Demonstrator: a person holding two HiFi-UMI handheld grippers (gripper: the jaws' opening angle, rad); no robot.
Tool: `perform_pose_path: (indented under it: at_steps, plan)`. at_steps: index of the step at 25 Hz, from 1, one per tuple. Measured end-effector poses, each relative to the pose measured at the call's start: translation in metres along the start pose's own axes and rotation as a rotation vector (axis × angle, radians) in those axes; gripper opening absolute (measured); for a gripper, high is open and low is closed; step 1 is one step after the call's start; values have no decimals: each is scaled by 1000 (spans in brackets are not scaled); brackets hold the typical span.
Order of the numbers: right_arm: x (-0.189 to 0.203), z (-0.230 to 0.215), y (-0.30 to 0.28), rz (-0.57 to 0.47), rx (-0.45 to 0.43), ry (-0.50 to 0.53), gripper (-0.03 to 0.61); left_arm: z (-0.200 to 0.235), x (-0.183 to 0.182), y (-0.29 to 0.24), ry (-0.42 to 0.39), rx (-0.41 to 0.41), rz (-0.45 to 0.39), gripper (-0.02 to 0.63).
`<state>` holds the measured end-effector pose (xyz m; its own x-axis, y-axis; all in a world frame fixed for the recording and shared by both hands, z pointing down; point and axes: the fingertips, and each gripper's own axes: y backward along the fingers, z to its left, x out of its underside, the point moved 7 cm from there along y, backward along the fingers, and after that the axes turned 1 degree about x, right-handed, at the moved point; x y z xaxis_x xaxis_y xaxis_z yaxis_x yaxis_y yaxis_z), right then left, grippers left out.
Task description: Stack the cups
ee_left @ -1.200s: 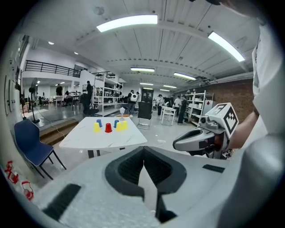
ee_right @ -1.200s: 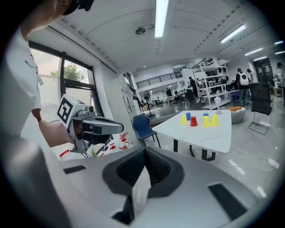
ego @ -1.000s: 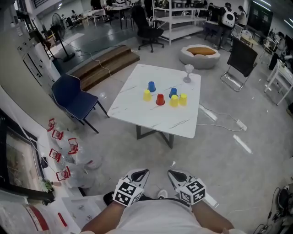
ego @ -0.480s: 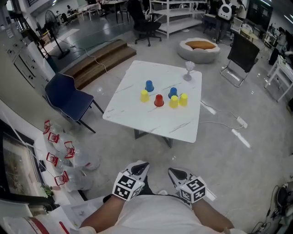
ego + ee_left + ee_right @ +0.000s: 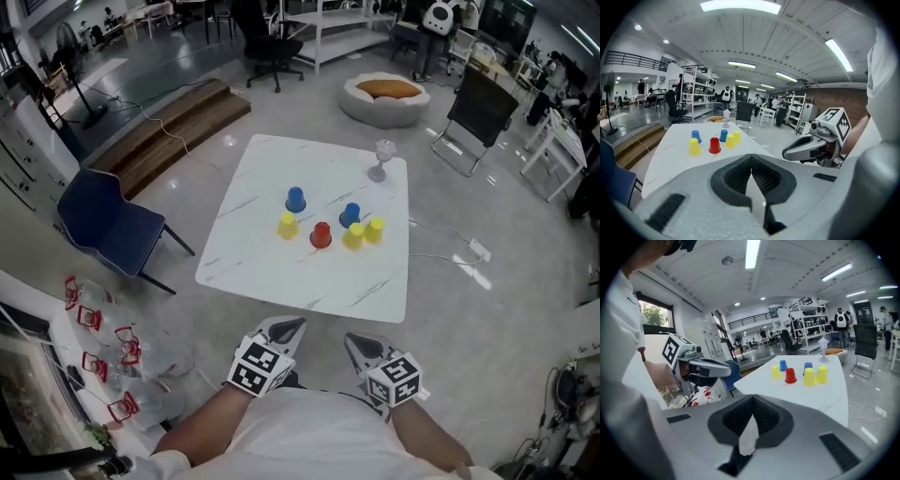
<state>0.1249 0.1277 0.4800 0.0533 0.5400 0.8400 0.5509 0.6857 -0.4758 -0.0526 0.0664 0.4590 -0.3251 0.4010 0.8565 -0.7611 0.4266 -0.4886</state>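
Left hand-held gripper [image 5: 289, 326] and right hand-held gripper [image 5: 354, 340] clenched empty; yellow cup [image 5: 354, 236] apparently overlaps blue cup [image 5: 350, 213].

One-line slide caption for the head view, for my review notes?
Left gripper and right gripper, both shut and empty, short of the white table holding six coloured cups and a glass.

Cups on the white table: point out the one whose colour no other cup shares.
The red cup: it is the sole red one, standing in the middle of the group. The other five are two blue and three yellow.
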Motion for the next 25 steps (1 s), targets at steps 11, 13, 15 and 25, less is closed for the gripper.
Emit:
perform_pose_path:
  at_steps: [11, 13, 15, 25]
  plan:
    - [-58, -9, -108, 4, 118, -49, 8, 123, -19, -22, -53, 137, 58, 9]
    - [-62, -11, -117, 19, 130, -41, 6, 140, -20, -24, -45, 132, 55, 9]
    - [-65, -15, -124, 31, 136, -37, 7, 153, -21, -25, -26, 122, 49, 9]
    - [-106, -49, -187, 59, 85, 176, 8, 167, -13, -31, 7, 34, 69, 9]
